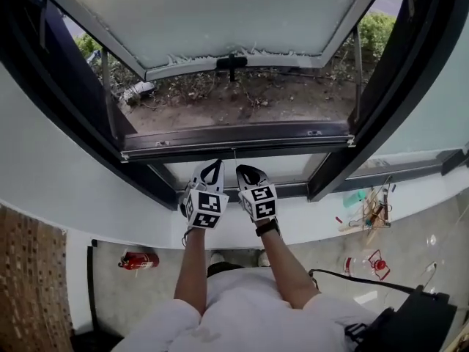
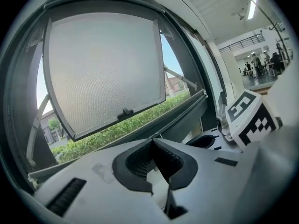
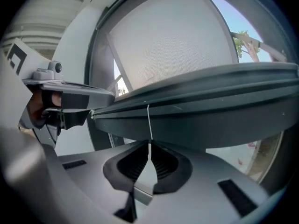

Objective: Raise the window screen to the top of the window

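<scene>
A dark horizontal bar [image 1: 234,139] [image 3: 201,101] spans the bottom of the window opening. From it a thin white cord [image 3: 149,125] hangs down into my right gripper [image 1: 248,171] [image 3: 149,147], which is shut on it just under the bar. My left gripper [image 1: 212,166] [image 2: 153,143] is beside it, shut, with nothing between its fingers. Beyond the bar, the frosted window pane [image 1: 220,13] [image 2: 103,64] is swung outward, a black handle [image 1: 231,62] on its lower edge. No mesh is visible above the bar.
Dark window frame sides [image 1: 73,101] slant in on both sides. The white sill wall [image 1: 315,226] runs below my hands. On the floor are a red extinguisher [image 1: 138,260], loose clutter [image 1: 370,213] and a black bag [image 1: 410,321]. Soil and bushes [image 1: 249,97] lie outside.
</scene>
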Demonstrator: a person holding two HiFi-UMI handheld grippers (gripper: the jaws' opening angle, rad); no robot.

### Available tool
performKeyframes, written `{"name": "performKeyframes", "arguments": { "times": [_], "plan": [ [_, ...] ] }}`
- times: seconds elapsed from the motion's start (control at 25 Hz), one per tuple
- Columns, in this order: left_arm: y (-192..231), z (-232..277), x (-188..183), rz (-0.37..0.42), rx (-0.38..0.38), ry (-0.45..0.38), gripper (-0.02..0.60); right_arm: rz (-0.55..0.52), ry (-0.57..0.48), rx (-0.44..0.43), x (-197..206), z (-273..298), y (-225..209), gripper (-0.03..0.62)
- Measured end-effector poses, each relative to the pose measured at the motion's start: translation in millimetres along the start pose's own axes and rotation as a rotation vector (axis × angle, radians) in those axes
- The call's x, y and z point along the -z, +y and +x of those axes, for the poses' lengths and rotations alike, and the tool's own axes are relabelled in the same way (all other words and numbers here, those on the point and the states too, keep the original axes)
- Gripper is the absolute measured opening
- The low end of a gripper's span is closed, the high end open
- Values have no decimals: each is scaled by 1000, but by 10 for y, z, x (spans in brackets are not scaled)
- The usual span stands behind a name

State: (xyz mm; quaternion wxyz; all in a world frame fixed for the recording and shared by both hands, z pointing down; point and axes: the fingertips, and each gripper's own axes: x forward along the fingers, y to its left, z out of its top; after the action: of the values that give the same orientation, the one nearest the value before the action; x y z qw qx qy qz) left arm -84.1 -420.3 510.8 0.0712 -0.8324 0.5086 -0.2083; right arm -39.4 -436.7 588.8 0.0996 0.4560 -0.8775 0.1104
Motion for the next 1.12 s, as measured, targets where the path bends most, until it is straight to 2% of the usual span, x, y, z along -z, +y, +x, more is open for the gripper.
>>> {"name": "performKeyframes", "arguments": {
  "times": [0.16,0.32,0.52,0.8,1.0,1.12],
  "plan": [
    [34,78,41,110,25,28,-2,-23,55,51,107,207,-38,7],
    [71,140,133,283,65,104,2,-12,91,112,177,308,-104,94],
    [33,209,182,453,92,155,69,8,85,130,179,402,-150,97],
    [62,303,177,569,61,172,74,-5,47,145,187,398,-173,89],
    [126,353,202,622,34,204,73,9,43,210,163,414,-184,89],
    [149,365,223,655,21,210,72,6,82,240,223,425,-187,81]
  ]
}}
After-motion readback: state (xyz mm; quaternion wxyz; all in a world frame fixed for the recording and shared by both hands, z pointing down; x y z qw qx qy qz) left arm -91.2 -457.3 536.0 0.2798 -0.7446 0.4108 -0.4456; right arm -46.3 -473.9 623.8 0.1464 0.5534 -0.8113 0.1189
